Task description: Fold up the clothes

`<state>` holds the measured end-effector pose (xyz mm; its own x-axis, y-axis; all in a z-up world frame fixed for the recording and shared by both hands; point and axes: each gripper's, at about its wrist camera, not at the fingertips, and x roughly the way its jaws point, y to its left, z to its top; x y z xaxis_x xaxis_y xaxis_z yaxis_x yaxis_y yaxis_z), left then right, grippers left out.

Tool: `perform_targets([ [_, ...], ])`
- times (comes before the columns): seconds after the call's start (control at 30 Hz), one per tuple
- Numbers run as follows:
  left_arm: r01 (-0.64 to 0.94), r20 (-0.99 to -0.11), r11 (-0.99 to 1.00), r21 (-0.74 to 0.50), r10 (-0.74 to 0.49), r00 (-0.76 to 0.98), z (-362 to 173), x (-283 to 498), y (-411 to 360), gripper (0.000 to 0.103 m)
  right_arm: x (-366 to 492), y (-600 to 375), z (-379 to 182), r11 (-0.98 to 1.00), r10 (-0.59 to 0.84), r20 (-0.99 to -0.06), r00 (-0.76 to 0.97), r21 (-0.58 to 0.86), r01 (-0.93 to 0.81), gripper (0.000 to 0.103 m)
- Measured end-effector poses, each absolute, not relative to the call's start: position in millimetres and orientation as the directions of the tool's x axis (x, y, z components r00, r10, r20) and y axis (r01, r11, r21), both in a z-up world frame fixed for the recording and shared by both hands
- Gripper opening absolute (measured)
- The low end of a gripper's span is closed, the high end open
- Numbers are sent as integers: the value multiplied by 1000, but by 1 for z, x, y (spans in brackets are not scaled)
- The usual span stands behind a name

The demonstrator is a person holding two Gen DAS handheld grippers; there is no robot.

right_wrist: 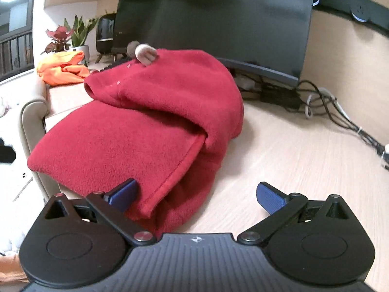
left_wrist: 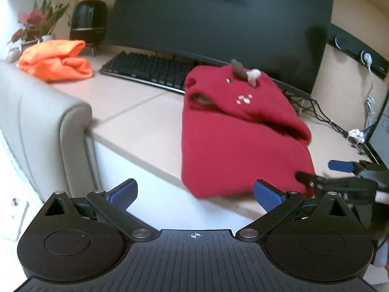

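1. On the desk (right_wrist: 291, 150), in front of the monitor (left_wrist: 218, 12): red fleece garment (right_wrist: 136, 131), partly folded, near edge overhanging the desk's front. A second, orange garment (left_wrist: 56, 60) lies at 10 o'clock, well apart.
2. Left tool (left_wrist: 195, 192): jaws wide apart, holding nothing, just short of the near hem.
3. Right tool (right_wrist: 197, 194): jaws wide apart, nothing pinched; its left finger lies against the fleece at 7 o'clock.
4. Handling, judged: light, soft, limp; thick pile should grip well, not fragile. It will sag when lifted.
5. Best hold: the stitched hem corners, one per tool.
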<state>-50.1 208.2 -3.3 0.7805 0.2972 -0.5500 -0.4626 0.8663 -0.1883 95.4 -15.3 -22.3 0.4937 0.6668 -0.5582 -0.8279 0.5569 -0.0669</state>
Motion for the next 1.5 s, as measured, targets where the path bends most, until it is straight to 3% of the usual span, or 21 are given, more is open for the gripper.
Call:
perform_targets([
  [0.13, -470, -555, 866, -170, 310, 772, -8, -56, 190, 103, 85, -26, -22, 571, 657, -518, 547, -132, -810, 103],
  [0.3, -462, -539, 872, -162, 314, 782, -8, -58, 176, 103, 62, -84, -1, 490, 806, -408, 429, 52, -870, 103],
  [0.4, -452, -533, 879, -153, 312, 786, -6, -58, 167, 103, 44, -112, 0, 513, 807, -388, 445, 88, -854, 103],
  [0.67, -420, -453, 894, -153, 315, 834, -1, -70, 141, 103, 24, -141, -13, 590, 763, -421, 490, 146, -794, 103],
  [0.83, -373, -401, 920, -124, 298, 867, -2, -72, 133, 103, 20, -149, -7, 632, 746, -352, 565, 107, -767, 103],
  [1.5, -352, -446, 929, -114, 269, 854, -9, -65, 131, 103, 18, -130, -14, 574, 759, -411, 505, 57, -817, 103],
])
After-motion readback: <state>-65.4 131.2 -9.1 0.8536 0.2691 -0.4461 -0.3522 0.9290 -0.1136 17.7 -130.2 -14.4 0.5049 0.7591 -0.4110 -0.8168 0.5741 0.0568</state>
